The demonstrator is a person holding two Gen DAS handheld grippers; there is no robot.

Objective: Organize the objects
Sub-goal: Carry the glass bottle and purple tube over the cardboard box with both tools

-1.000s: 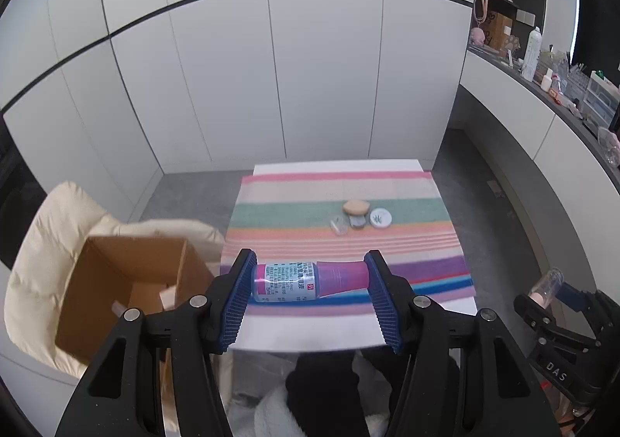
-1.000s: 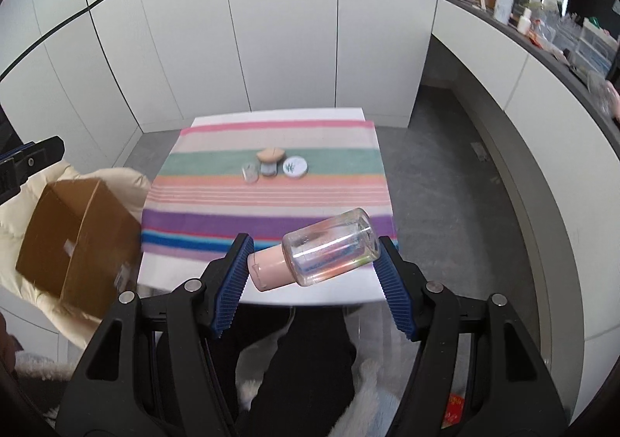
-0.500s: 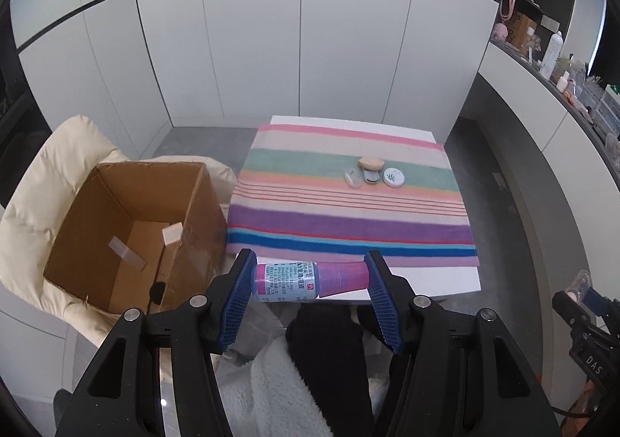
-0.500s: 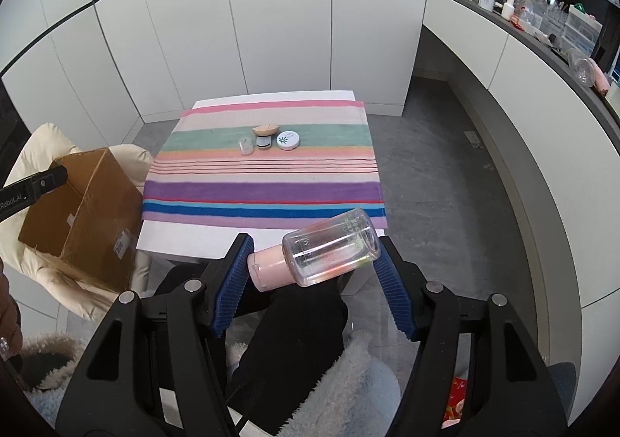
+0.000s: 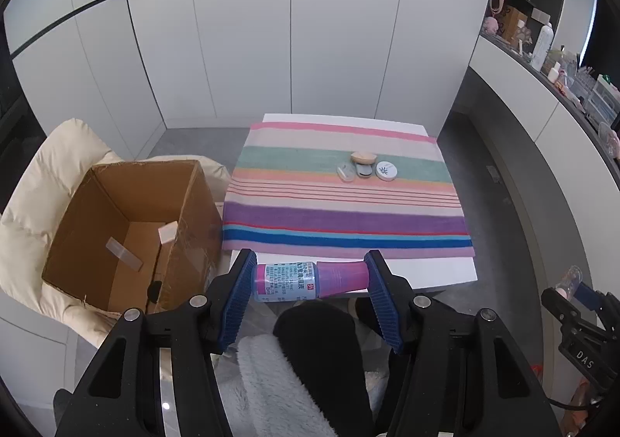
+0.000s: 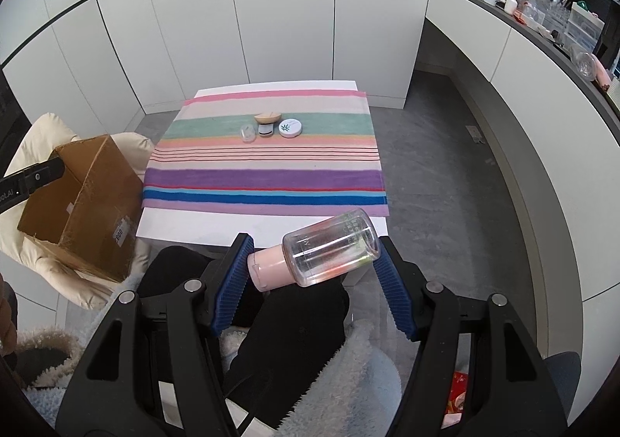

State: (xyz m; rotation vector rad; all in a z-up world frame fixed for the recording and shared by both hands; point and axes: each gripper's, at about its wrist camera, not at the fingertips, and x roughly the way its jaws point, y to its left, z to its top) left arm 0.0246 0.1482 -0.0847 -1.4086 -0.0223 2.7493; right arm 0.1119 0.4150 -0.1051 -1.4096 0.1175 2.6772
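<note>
Between left gripper (image 5: 310, 282) fingers: purple-capped labelled bottle (image 5: 308, 279), lying sideways.

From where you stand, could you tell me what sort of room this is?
Probably a home dressing or utility room: white cabinets line the walls, a counter holds toiletry bottles, and a small table under a striped cloth holds cosmetic jars.

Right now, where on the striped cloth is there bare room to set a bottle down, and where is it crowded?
The striped cloth is bare across its near purple and blue bands and along both side edges. The only crowded spot is the far green band, where the white round tin, wooden-topped jar and small clear container cluster. The open cardboard box to the left also shows bare floor.
</note>
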